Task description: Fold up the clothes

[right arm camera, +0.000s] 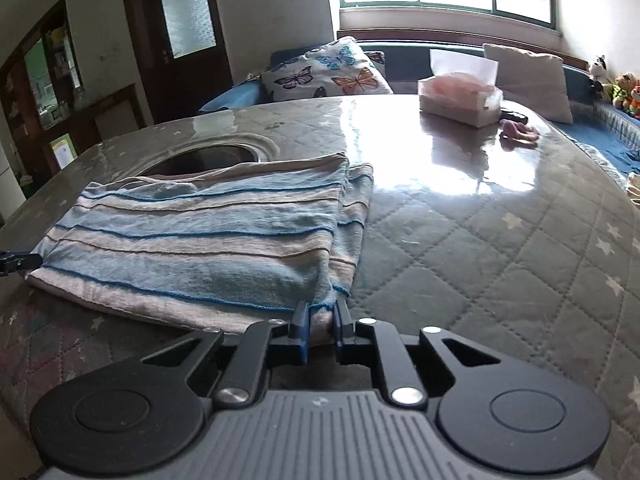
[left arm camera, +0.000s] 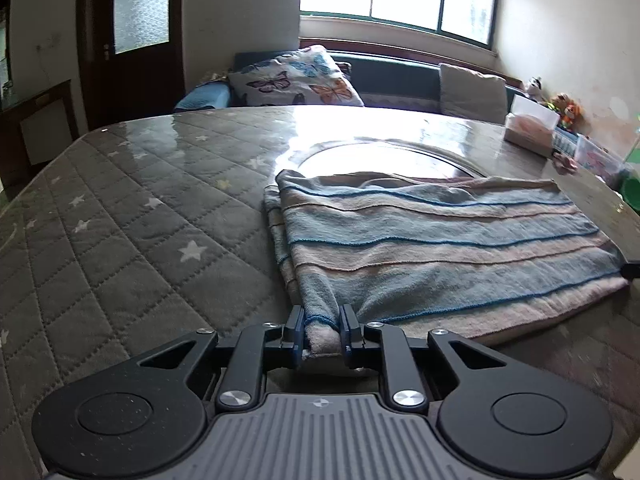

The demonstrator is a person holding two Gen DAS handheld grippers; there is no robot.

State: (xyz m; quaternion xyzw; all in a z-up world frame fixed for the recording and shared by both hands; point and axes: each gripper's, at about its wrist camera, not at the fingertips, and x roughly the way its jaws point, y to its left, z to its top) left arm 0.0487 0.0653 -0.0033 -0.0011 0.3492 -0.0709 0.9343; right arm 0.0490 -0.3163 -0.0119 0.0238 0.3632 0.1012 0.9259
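Left wrist view: the left gripper [left arm camera: 322, 330] has its jaws pinched on the near left corner of a folded, nubby blue-and-beige striped cloth [left arm camera: 440, 248]; the right gripper [right arm camera: 320, 330] clamps its near right corner. The cloth lies flat on the quilted, star-patterned table [left arm camera: 132, 240], with a tissue box [right arm camera: 460, 100] beyond it.

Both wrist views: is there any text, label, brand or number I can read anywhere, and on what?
No readable text in either view.
Left gripper body: a small round emblem, no letters legible.
Right gripper body: the same emblem, too small to read.
Tissue box: any print is blurred.
Striped cloth: no tag or label shows.
Cabinet shelves: items too small and blurred to read.
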